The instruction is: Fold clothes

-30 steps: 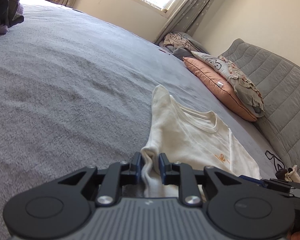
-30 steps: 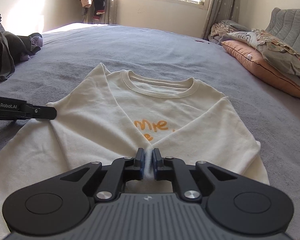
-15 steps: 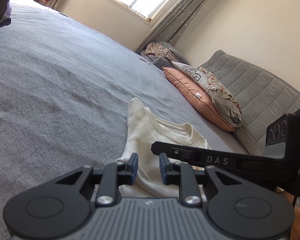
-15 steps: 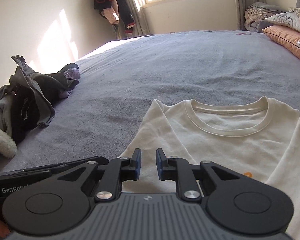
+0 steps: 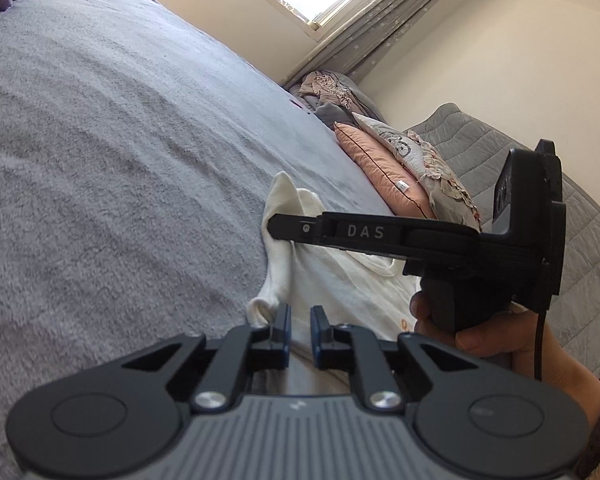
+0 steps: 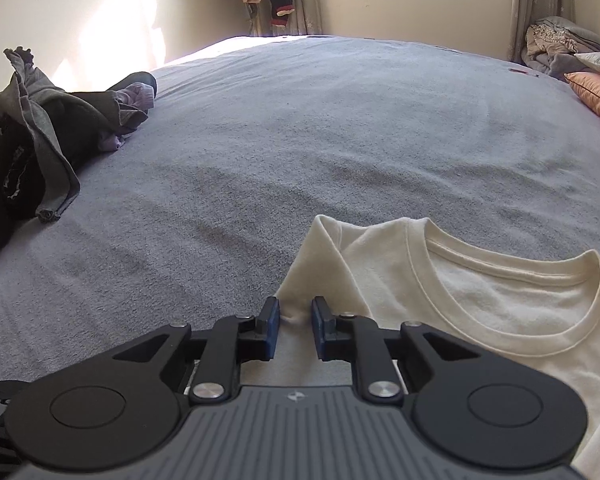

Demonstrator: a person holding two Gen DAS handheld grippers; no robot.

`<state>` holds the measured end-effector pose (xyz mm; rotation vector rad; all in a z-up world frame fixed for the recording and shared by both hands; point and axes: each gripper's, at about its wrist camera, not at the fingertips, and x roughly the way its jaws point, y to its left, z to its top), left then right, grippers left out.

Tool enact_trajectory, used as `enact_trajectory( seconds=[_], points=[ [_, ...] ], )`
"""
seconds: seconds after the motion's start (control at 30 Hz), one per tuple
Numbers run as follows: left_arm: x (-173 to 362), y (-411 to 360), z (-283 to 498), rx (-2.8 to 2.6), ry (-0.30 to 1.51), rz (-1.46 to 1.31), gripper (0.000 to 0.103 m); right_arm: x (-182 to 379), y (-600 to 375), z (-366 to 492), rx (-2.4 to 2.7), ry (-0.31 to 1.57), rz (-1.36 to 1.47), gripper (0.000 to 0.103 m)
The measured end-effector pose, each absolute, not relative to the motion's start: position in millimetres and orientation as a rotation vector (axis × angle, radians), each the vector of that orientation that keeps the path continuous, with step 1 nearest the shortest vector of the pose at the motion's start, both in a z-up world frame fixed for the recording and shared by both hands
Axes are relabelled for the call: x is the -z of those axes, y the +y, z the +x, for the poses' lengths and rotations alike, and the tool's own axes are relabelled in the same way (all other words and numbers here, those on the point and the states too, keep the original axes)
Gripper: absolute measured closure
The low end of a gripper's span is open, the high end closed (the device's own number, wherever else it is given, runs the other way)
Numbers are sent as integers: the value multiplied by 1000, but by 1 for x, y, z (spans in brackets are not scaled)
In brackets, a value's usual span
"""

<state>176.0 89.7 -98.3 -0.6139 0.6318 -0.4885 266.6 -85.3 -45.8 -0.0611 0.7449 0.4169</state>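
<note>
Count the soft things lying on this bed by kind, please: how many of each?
Cream sweatshirt: 1
Pillows (peach, patterned): 2
Dark clothes heap: 1
Bundle of bedding by the curtain: 1
Total: 5

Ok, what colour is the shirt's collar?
Cream, same as the shirt; clearest in the right wrist view.
</note>
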Motion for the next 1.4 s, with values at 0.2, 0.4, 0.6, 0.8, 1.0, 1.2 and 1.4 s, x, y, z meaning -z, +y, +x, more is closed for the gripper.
enact_trajectory(
  seconds=[0.2, 0.4, 0.6, 0.8, 1.0, 1.2, 1.4],
  points=[
    [100, 89, 176, 493, 633, -625, 91, 46, -79, 284, -376, 725, -86, 85],
    [101, 90, 176, 494, 636, -634, 91, 46, -79, 296, -348, 716, -66, 85],
    [102, 94, 177, 507, 639, -659, 91, 33, -92, 274, -318, 702, -33, 77],
    [88, 94, 174, 510, 609, -632, 76, 19, -143, 216, -284, 701, -36, 76],
    [64, 83, 166, 509, 533, -533, 60, 4, -194, 157, -250, 699, -39, 71],
    [60, 69, 156, 535, 537, -436, 58, 18, -205, 131, -235, 702, -4, 69],
    [68, 58, 150, 550, 568, -356, 55, 32, -215, 105, -220, 704, 31, 69]
  ],
)
